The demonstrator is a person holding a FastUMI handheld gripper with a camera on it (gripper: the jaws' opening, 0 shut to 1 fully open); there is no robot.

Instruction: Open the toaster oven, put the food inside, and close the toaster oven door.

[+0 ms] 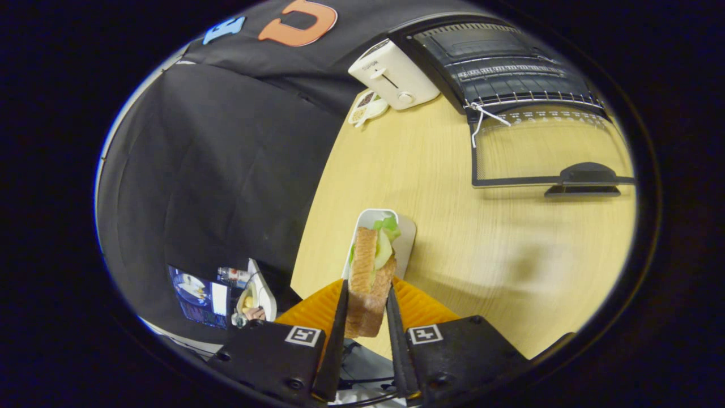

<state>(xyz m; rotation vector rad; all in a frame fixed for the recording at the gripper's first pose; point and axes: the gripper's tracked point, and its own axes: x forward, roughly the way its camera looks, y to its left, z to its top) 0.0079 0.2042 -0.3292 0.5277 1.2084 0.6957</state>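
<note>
A sandwich (369, 277) of brown bread with green lettuce stands on edge between my two fingers, and my gripper (365, 309) is shut on it, both fingers pressing its sides. Just beyond it a small white dish (405, 241) lies on the wooden table (498, 255). Far ahead to the right, the black toaster oven (493, 62) stands with its glass door (544, 147) folded down flat onto the table, handle toward me. Its wire rack (527, 96) shows inside the cavity.
A white pop-up toaster (393, 73) sits to the left of the oven, with a small dish of snacks (367, 106) in front of it. The table's left edge drops off to the black cloth wall. A screen and bottle (226, 286) lie low beside the table.
</note>
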